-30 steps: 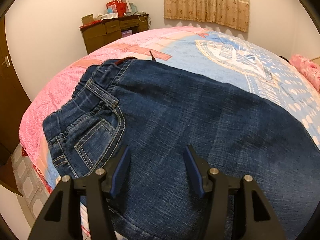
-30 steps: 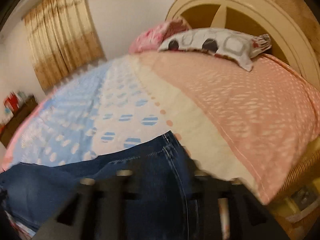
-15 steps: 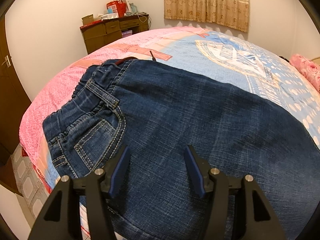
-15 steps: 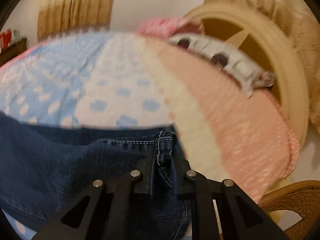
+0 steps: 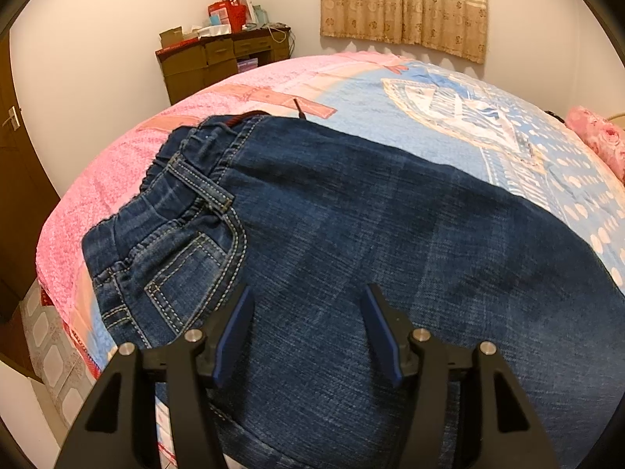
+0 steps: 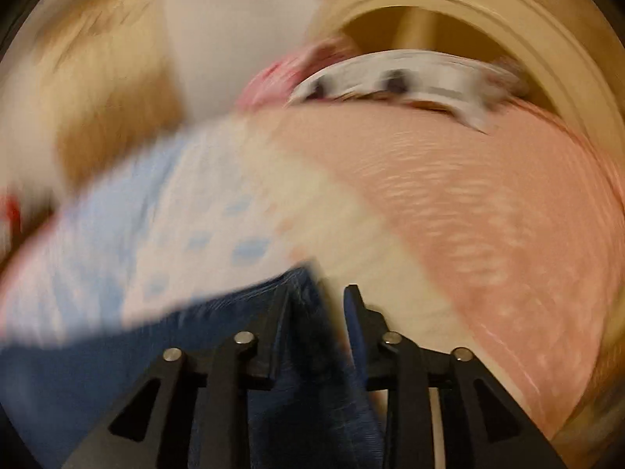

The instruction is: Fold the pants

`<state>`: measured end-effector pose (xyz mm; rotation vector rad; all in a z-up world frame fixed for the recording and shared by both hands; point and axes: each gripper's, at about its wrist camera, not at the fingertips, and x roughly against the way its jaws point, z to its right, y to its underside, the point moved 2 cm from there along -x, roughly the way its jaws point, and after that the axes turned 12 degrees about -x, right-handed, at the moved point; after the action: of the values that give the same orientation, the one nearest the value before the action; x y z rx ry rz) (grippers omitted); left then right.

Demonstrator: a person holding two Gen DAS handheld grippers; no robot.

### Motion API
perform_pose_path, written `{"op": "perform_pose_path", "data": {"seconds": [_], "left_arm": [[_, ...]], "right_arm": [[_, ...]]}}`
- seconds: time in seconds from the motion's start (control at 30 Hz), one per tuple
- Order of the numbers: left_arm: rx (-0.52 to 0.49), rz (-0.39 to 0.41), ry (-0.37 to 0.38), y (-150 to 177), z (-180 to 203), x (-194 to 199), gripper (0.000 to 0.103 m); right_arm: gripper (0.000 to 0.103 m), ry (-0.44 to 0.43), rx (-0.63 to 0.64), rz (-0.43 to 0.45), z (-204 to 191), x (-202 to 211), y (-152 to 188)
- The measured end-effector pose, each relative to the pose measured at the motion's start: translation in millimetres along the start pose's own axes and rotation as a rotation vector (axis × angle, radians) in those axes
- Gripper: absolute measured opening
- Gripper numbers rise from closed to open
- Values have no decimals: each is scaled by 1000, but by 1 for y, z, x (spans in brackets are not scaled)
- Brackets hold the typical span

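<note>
Dark blue jeans (image 5: 351, 242) spread flat across the bed (image 5: 410, 90), elastic waistband (image 5: 172, 191) toward the pink left edge, legs running off to the right. Left gripper (image 5: 306, 326) poised over the denim near the front pocket (image 5: 183, 273), jaws spread wide with nothing between them. Behind, a brown dresser (image 5: 222, 58) against the wall and beige curtains (image 5: 402, 4) further right. In the right wrist view, heavily blurred: right gripper (image 6: 316, 305) at the leg end of the jeans (image 6: 117, 351), jaws partly open with a fold of denim lying between them; cannot tell whether gripped or loose. Beyond, a patterned pillow (image 6: 406, 78) and a cream headboard (image 6: 527, 27).
</note>
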<state>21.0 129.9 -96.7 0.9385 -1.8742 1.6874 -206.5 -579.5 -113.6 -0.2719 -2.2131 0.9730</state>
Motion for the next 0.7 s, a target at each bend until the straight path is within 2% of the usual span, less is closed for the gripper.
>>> {"op": "perform_pose_path", "data": {"seconds": [0.07,0.13,0.17,0.23,0.27,0.4,0.53,0.6,0.63,0.7], "left_arm": [[-4,3,0,0,0,0,61],[-8,9,-2,0,-1,2,61],[-11,7,-1,1,0,3,61],[-22,6,11,1,2,7,60],[-33,12,20,1,3,10,60],[-78,40,11,2,2,20,61],[-62,10,4,10,-20,19,61],[-49,2,-11,15,-37,19,61],[-24,1,-23,18,-53,21,61],[30,-4,-21,19,-80,23,61]], "right_arm": [[32,22,-143,92,18,29,-9],[32,12,-122,118,13,55,-5],[32,-32,-47,100,-2,67,3],[32,-141,142,-2,-43,84,35],[32,-223,251,-74,-71,95,61],[32,-374,442,-174,-142,106,126],[32,-396,543,-276,-185,84,169],[32,-430,580,-395,-195,77,191],[32,-470,607,-487,-198,78,207],[32,-483,724,-521,-198,93,229]]}}
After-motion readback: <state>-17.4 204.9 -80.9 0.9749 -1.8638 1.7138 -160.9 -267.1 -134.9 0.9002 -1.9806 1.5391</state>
